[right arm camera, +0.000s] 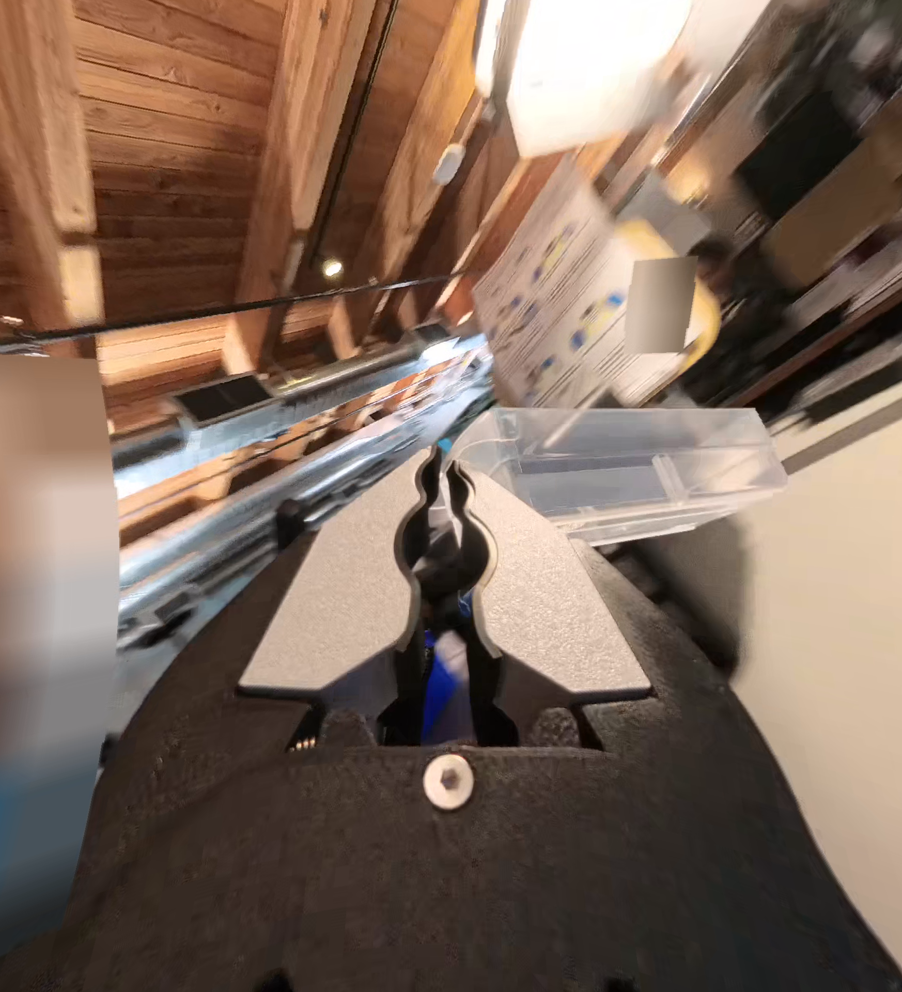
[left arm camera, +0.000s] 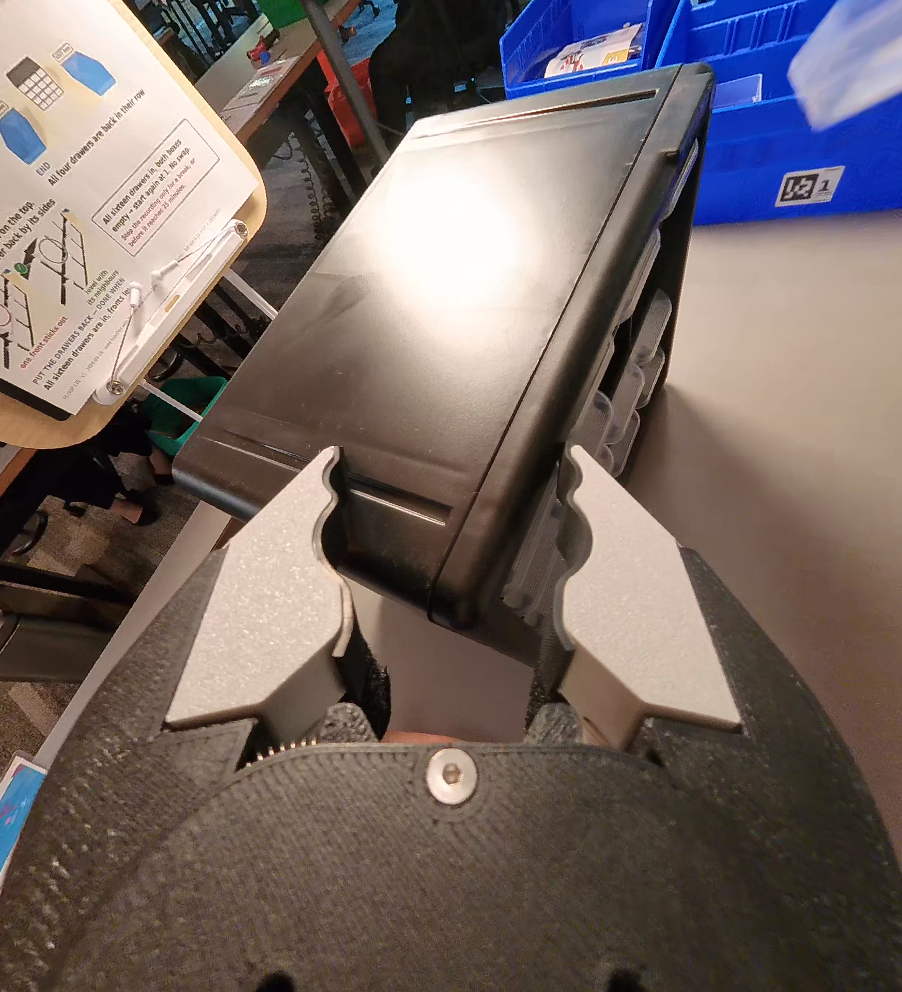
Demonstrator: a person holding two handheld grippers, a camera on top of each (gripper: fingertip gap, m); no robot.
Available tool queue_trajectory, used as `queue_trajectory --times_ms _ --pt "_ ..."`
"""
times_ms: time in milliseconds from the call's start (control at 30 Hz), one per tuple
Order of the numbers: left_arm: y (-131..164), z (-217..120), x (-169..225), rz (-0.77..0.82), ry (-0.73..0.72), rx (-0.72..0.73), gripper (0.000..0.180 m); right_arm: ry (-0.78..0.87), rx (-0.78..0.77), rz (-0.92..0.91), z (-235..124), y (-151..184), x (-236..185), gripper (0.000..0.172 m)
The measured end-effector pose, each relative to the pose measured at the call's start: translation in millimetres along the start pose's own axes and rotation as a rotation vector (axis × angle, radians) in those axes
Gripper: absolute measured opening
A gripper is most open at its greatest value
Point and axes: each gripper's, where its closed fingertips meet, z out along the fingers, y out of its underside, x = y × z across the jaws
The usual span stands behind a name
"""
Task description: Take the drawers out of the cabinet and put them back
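The black cabinet (left arm camera: pixel 438 300) stands on the grey table (left arm camera: pixel 814 429), and I look down on its top. Clear drawers (left arm camera: pixel 642 349) show in its front at the right. My left gripper (left arm camera: pixel 453 456) is open with nothing in its grasp. Its fingers spread over the cabinet's near top corner. My right gripper (right arm camera: pixel 444 467) is shut on the front lip of a clear plastic drawer (right arm camera: pixel 626 472) and holds it up in the air, tilted. That drawer also shows as a blur in the left wrist view (left arm camera: pixel 867 59), above the bins.
Blue bins (left arm camera: pixel 792 134) stand behind the cabinet on the table. An instruction board (left arm camera: pixel 89 204) stands at the left on a stand, past the table's left edge. The right wrist view is blurred and shows wooden ceiling beams (right arm camera: pixel 170 161).
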Motion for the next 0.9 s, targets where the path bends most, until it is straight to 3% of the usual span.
queue_trajectory --times_ms 133,233,400,500,567,633,733,900 --pt "-0.1 0.1 0.1 0.001 -0.002 -0.002 0.079 0.239 0.101 -0.201 -44.0 -93.8 49.0 0.003" --pt "-0.1 0.2 0.1 0.001 -0.004 -0.005 0.079 0.367 0.106 -0.177 -71.4 -123.5 101.1 0.002" --pt "0.1 0.4 0.2 0.002 -0.014 -0.011 0.081 0.508 0.034 -0.009 -93.4 -103.1 174.5 0.004" --pt "0.1 0.5 0.2 0.003 -0.015 -0.010 0.081 0.592 -0.057 0.010 -98.7 -81.9 191.2 0.000" --pt "0.1 0.5 0.2 0.004 -0.014 -0.010 0.081 0.634 -0.122 -0.019 -101.6 -73.0 193.7 0.010" --pt "0.1 0.5 0.1 0.006 -0.013 -0.010 0.079 0.654 -0.184 -0.030 -104.0 -66.4 189.9 0.035" --pt "-0.1 0.7 0.2 0.009 -0.011 -0.010 0.081 0.723 -0.308 -0.138 -112.9 -57.0 186.9 0.055" --pt "-0.2 0.8 0.2 0.009 -0.013 -0.011 0.081 0.767 -0.538 -0.306 -126.6 -37.6 183.3 0.067"
